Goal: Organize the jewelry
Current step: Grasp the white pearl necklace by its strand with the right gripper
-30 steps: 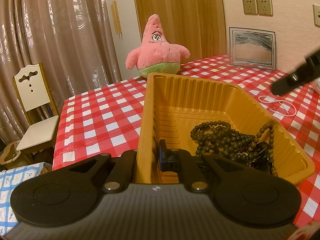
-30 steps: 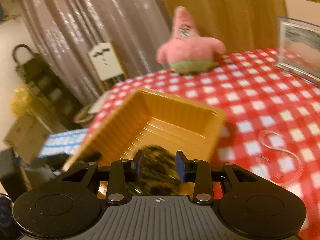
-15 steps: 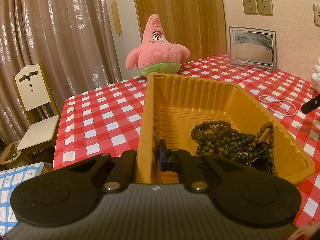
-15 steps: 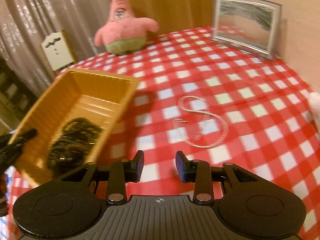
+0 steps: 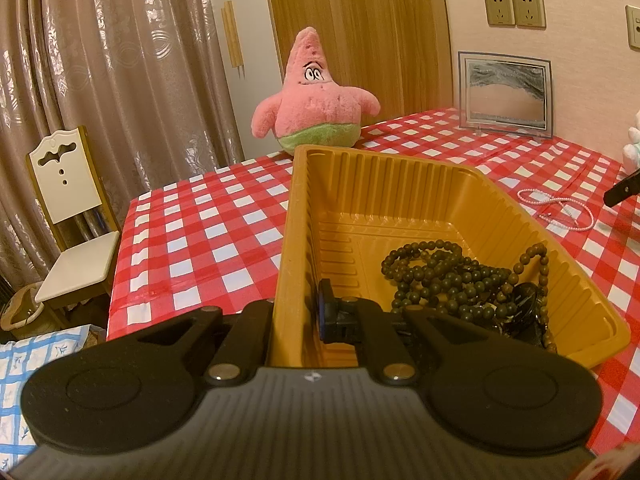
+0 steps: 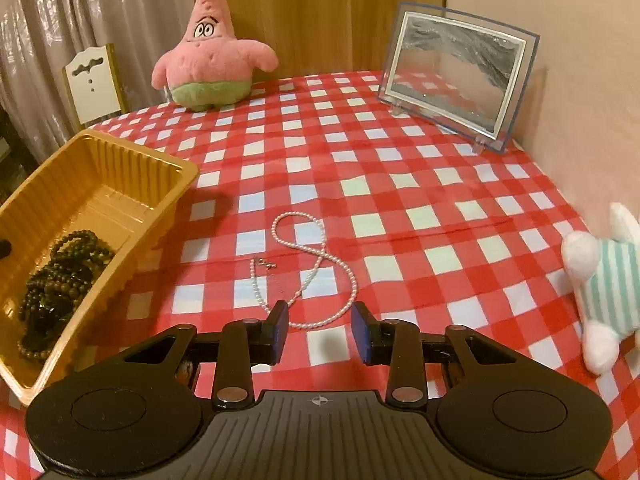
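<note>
My left gripper (image 5: pixel 298 320) is shut on the near wall of the yellow plastic tray (image 5: pixel 292 240), one finger inside and one outside. Dark bead strands (image 5: pixel 460 276) lie piled in the tray, and they show in the right wrist view (image 6: pixel 60 272) in the tray (image 6: pixel 168 184) at the left. A pale pink pearl necklace (image 6: pixel 312 264) lies looped on the red checked tablecloth. My right gripper (image 6: pixel 320 332) is open and empty, just above the necklace's near end. The necklace also shows in the left wrist view (image 5: pixel 556 208), with a right fingertip (image 5: pixel 624 190) beside it.
A pink starfish plush (image 6: pixel 212 56) sits at the table's far side. A framed sand picture (image 6: pixel 456 76) leans by the wall. A white and teal striped plush (image 6: pixel 608 280) lies at the right. A white chair (image 5: pixel 68 216) stands off the table's left.
My right gripper has swung from over the tray to the right and down, and now sits over the pearl necklace with its jaws wider apart. The left gripper and tray have not moved.
</note>
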